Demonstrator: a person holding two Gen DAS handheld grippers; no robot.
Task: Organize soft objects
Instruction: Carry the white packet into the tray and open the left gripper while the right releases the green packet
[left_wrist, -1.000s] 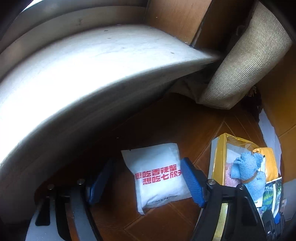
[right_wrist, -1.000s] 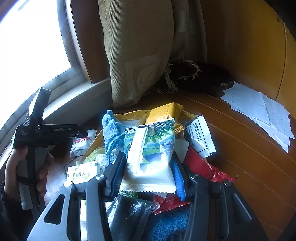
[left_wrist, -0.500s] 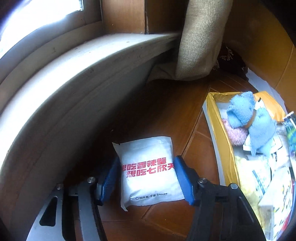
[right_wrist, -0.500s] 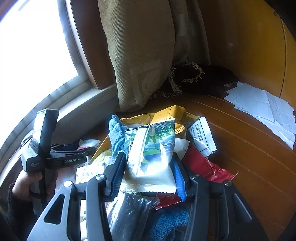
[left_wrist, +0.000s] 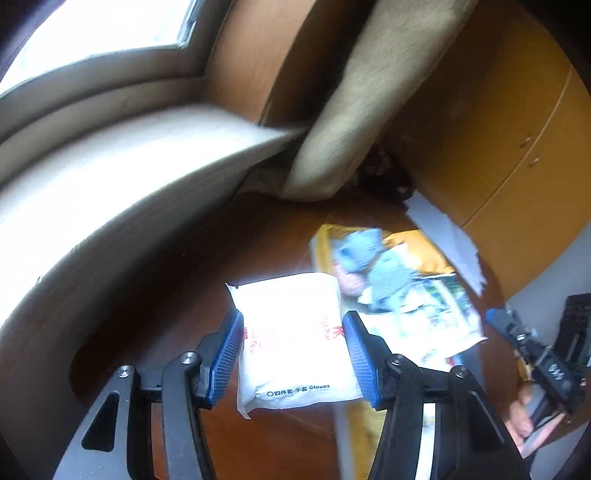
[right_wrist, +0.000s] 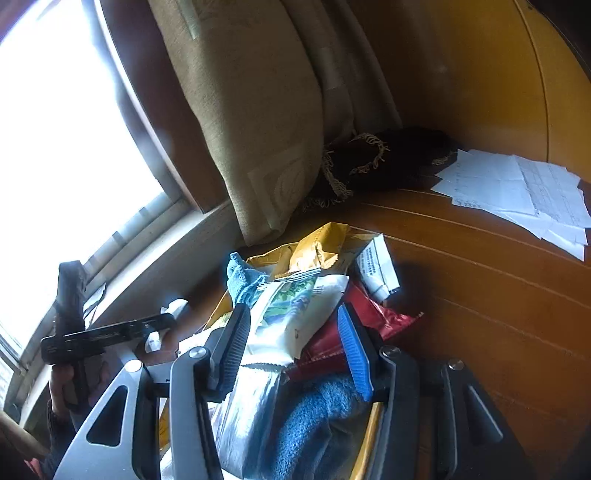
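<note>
1. Where the left gripper (left_wrist: 291, 354) reaches out, we find one white packet (left_wrist: 291, 332) between its blue pads (left_wrist: 225, 354), printed with red characters and a line of small dark print ending in "Gloves".
2. The jaws are closing; both pads sit against the packet's side edges, pinching it above the brown wooden floor (left_wrist: 207, 266).
3. The packet looks flat, soft and slightly puffed, with one corner creased.
4. Just beside it lies one open yellow bag (left_wrist: 424, 251) heaped with soft goods; the left view is too blurred to count them.
5. In the right view, the right gripper (right_wrist: 291, 350) holds one white and green pouch (right_wrist: 295, 314) between its pads, over the same heap.
6. There we count two blue towels (right_wrist: 243, 280), one red wrapper (right_wrist: 373, 317), one silver packet (right_wrist: 243, 417) and one white printed packet (right_wrist: 376, 269).
7. One beige curtain (right_wrist: 258, 122) hangs behind; a spread of white papers (right_wrist: 517, 188) lies well apart.
8. A hand (right_wrist: 62, 384) grips the left gripper's handle.
</note>
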